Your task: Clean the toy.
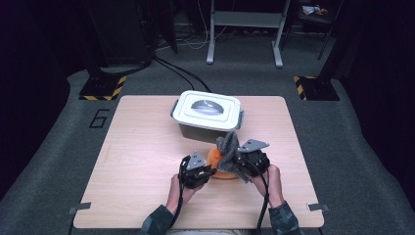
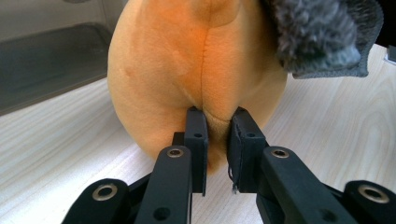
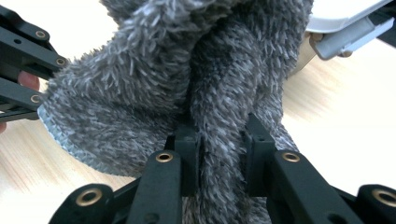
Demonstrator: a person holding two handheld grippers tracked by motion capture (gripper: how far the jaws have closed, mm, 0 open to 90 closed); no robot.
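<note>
A: Orange plush (image 1: pixel 221 165) sits near-centre on the worktop (image 1: pixel 137 161), just in front of the lidded box (image 1: pixel 208 115). Left gripper (image 2: pixel 217 135) fingers pinch its seam narrowly.

B: Right gripper (image 3: pixel 219 154) fingers clamp the grey fleece cloth (image 3: pixel 187 74). Risk: a shallow seam pinch may slip, or the pull could tip the plush.

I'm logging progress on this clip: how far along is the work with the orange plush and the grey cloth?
Done: both grips look made. The left gripper is shut on a pinch of the orange plush, and the right gripper is shut on the grey fluffy cloth. In hand: the cloth is held raised over the plush near the table's middle. Left: the bin behind them has its lid on, so nothing is stowed there.
</note>
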